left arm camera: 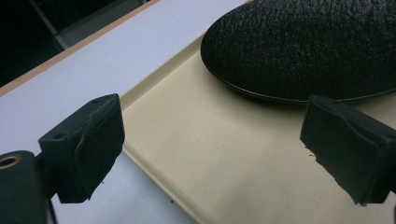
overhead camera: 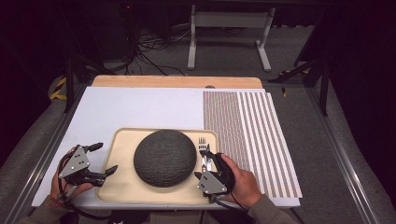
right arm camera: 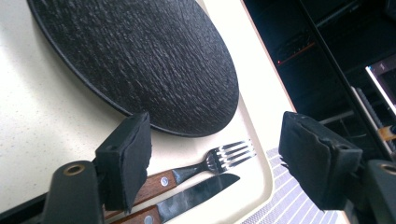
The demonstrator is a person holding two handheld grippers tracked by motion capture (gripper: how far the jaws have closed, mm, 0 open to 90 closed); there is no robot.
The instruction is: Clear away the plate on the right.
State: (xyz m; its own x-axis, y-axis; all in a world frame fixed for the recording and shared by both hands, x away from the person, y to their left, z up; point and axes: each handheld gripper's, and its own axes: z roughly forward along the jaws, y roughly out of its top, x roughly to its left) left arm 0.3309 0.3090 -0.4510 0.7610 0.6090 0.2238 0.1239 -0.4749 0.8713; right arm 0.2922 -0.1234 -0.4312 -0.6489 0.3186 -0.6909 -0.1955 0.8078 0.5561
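Left tool point(overhead camera: 104, 158) spread wide over tray point(overhead camera: 116, 186) left rim. Right tool point(right arm camera: 215, 161) likewise spread above fork point(right arm camera: 219, 161) and knife point(right arm camera: 196, 196) along tray's right edge. Dark plate point(overhead camera: 164, 157) mid-tray; bare desk point(overhead camera: 140, 107) beyond.

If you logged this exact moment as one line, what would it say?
left gripper: open, at tray edge | right gripper: open, over fork and knife | plate: on tray
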